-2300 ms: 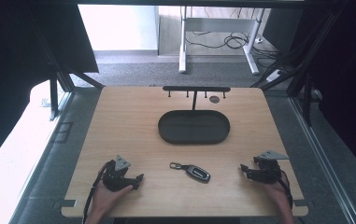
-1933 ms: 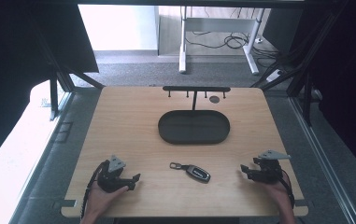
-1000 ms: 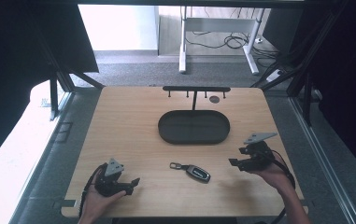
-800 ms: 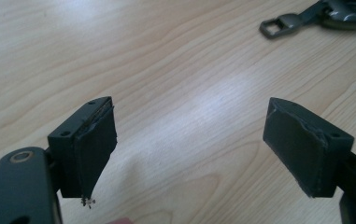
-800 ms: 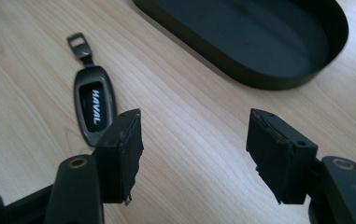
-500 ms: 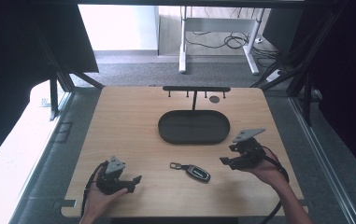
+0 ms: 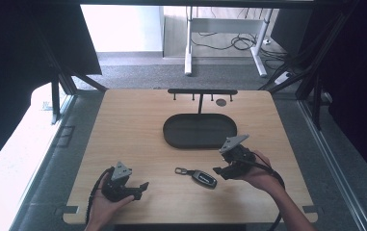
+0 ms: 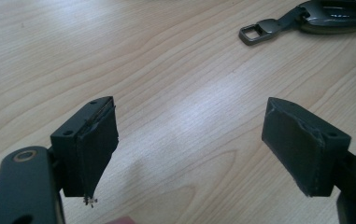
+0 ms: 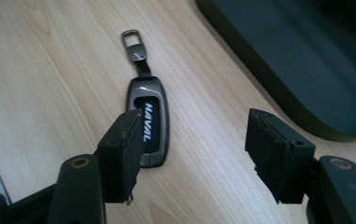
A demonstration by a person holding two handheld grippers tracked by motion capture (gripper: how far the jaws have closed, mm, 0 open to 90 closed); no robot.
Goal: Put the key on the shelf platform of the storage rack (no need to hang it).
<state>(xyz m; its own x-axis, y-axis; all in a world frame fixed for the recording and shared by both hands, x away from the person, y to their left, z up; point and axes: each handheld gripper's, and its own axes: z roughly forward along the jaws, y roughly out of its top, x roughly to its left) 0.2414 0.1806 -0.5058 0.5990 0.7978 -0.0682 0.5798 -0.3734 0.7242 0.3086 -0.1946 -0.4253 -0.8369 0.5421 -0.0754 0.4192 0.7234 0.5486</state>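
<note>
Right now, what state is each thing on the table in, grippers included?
Left gripper: open, empty, low over bare wood.
Right gripper: open, empty, just short of the key fob.
Key fob: flat on the table, logo up, untouched.
Tray: empty.
Hook rack: upright behind the tray, nothing hanging.

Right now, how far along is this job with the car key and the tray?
Nothing looks finished: the car key lies on the table, and the black tray holds nothing. In hand: the right gripper, jaws open, is beside the key. The left gripper rests open, apart. Picking it up and placing it are probably left.
</note>
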